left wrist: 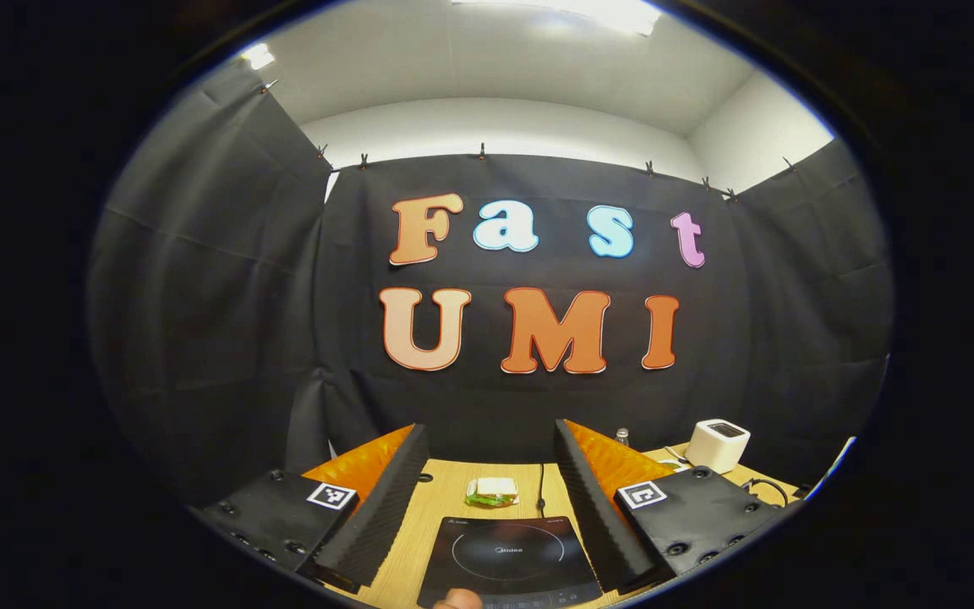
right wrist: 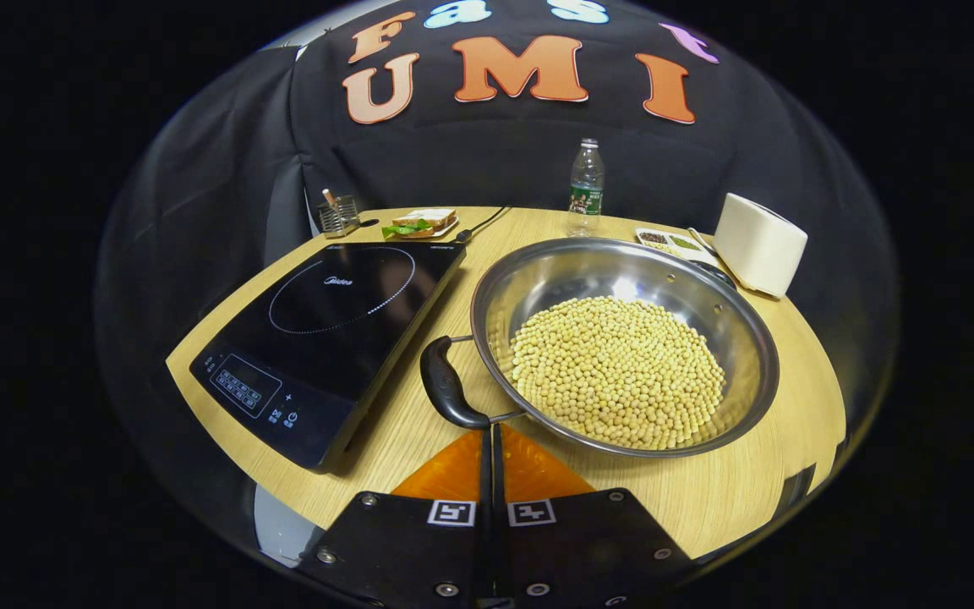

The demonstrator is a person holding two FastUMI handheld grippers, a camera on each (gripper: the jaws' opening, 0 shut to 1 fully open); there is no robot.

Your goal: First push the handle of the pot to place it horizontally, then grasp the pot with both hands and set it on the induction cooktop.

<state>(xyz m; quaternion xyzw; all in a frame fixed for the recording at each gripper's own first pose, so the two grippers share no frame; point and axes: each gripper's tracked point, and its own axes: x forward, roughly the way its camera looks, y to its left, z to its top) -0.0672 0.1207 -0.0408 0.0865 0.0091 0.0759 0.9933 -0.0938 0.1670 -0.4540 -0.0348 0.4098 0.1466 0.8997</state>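
Your left hand-held gripper (left wrist: 489,499) has black plates with round screws and a square black-and-white marker on each; your right hand-held gripper (right wrist: 492,440) carries the same.

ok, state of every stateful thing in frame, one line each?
pot: on the table beside the cooktop, holding soybeans
pot handle: near the right fingertips, no contact visible
induction cooktop: bare, nothing on it
water bottle: upright, cap on
left hand-held gripper: open, empty
right hand-held gripper: shut, empty
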